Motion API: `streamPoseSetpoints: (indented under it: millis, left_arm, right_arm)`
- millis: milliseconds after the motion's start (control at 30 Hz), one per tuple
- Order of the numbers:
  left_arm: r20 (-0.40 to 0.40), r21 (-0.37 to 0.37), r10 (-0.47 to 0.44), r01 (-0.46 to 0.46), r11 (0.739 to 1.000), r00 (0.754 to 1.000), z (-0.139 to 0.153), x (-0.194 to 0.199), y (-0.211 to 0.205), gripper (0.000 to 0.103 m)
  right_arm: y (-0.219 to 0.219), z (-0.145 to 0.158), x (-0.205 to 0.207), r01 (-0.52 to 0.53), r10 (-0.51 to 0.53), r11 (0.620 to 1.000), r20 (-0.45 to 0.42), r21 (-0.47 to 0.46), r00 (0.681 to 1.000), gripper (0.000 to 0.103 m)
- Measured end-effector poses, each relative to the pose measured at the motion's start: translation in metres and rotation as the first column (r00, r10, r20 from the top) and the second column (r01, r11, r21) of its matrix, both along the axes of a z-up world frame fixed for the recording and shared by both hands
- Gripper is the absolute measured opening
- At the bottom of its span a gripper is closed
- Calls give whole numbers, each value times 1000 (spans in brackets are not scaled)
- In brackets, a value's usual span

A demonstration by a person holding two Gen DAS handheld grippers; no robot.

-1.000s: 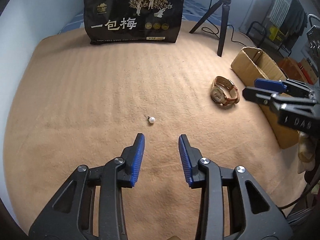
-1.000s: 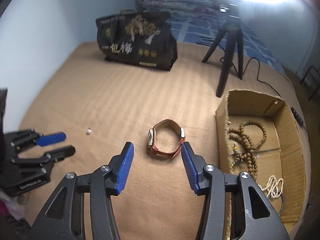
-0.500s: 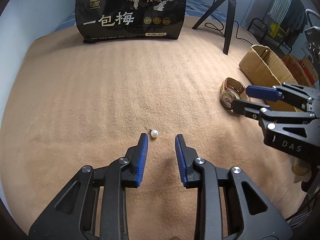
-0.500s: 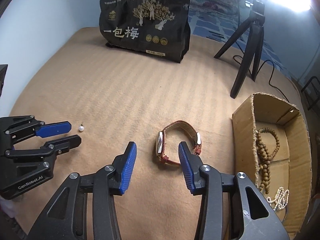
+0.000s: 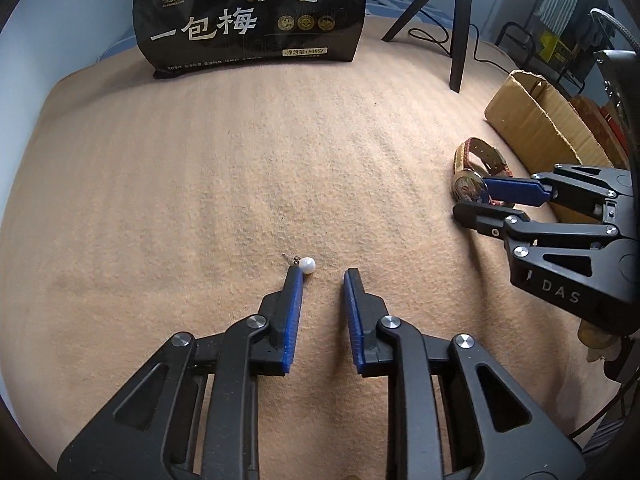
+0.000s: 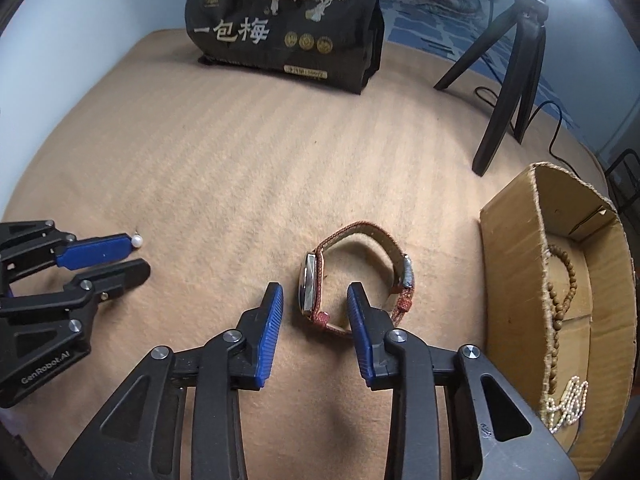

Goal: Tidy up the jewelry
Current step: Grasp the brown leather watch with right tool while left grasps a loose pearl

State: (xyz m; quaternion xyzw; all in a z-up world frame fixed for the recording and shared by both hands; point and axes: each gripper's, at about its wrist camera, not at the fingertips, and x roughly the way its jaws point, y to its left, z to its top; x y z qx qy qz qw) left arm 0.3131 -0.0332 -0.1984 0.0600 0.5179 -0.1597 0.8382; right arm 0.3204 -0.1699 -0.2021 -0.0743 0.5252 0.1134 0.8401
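A: Tan blanket (image 5: 200, 184) covers the whole surface, ribbed weave. Left gripper (image 5: 322, 274) low in the left wrist frame, jaws spread, nothing between them.

B: Pearl earring (image 5: 307, 265)?

A: Centre of that frame, lying on the blanket, touching or just beside the tip of the left-hand jaw, outside the gap. In the right wrist view the pearl earring (image 6: 137, 241) sits at the tip of the blue pad at the left edge.

B: Right gripper (image 6: 315, 290)?

A: Jaws spread, holding nothing. Wristwatch (image 6: 356, 276) stands on its edge on the blanket, centre of the frame; the watch face lies between the two pads, the strap loop runs past the right-hand jaw. Contact, cannot tell.

B: From the left wrist?

A: Right gripper (image 5: 472, 196) comes in from the right edge, one blue pad crossing the wristwatch (image 5: 478, 168).

B: Box?

A: Cardboard box (image 6: 516, 248) at the lower right of the right wrist frame, just beside the watch. Wooden bead string (image 6: 560, 292) and white pearl strand (image 6: 568, 404) inside it.

B: Background?

A: Black snack bag (image 6: 288, 20) with Chinese print standing at the top centre, black tripod (image 6: 516, 60) at the upper right, well apart from the jewelry.
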Motion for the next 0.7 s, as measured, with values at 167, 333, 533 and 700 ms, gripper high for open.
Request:
streamPoseSetpoints:
  millis: [167, 333, 533, 700]
  left_arm:
    - [2, 13, 0, 0, 1000, 1000, -1, 1, -1, 12]
    - [3, 11, 4, -4, 1000, 1000, -1, 2, 1, 6]
    - [18, 21, 8, -8, 1000, 1000, 0, 1, 3, 2]
    - [32, 29, 6, -7, 1000, 999, 1, -3, 5, 1]
  right_arm:
    - [-2, -2, 1, 5, -4, 1000, -3, 13, 1000, 18]
    - [-1, -3, 1, -5, 5, 1000, -5, 25, 1000, 13]
    - [1, -1, -2, -12, 12, 1000, 10, 13, 1000, 11]
    - [2, 3, -7, -20, 20, 1000, 22, 12, 1000, 11]
